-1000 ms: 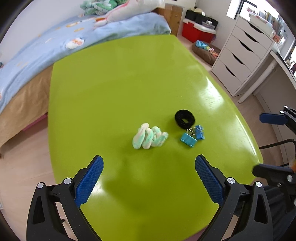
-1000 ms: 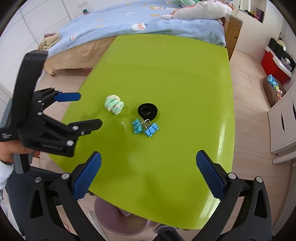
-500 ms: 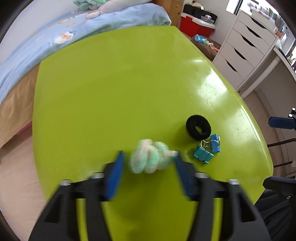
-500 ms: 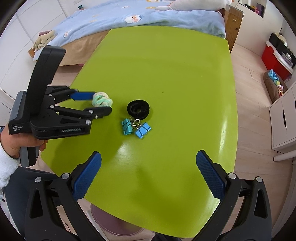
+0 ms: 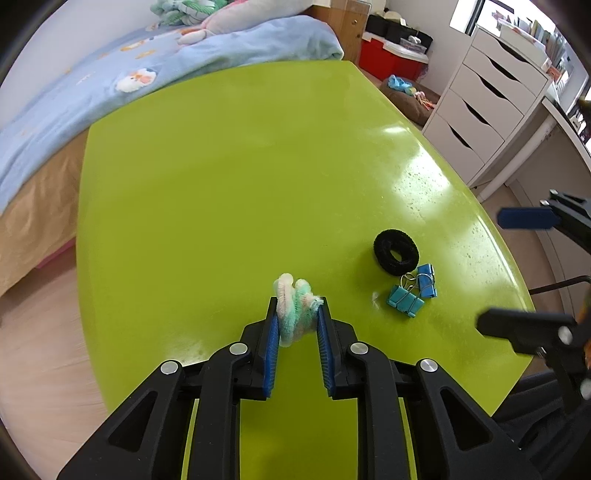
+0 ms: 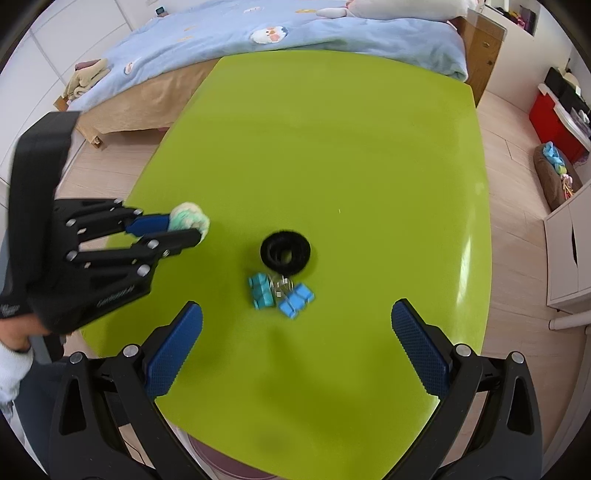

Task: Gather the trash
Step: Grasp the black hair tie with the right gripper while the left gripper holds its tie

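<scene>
A crumpled white and mint-green wad (image 5: 295,308) lies on the green table (image 5: 240,166) near its front left. My left gripper (image 5: 297,301) is closing on the wad, and both blue pads press its sides; the right wrist view shows that gripper (image 6: 184,227) with the wad (image 6: 189,218) at its tip. A black ring (image 6: 286,253) and a cluster of blue binder clips (image 6: 280,293) lie to the right of the wad. My right gripper (image 6: 296,305) hangs open above the table's front part, just short of the clips, with nothing between its fingers.
A bed with a blue quilt (image 6: 295,33) runs along the table's far side. White drawers (image 5: 491,92) and a red box (image 5: 391,61) stand on the right. A purplish round bin (image 6: 221,465) shows below the table's front edge. A hand (image 6: 14,332) holds the left gripper.
My left gripper came down over the wad and its jaws went from wide open to pressing on it. My right gripper moved forward and lower toward the clips.
</scene>
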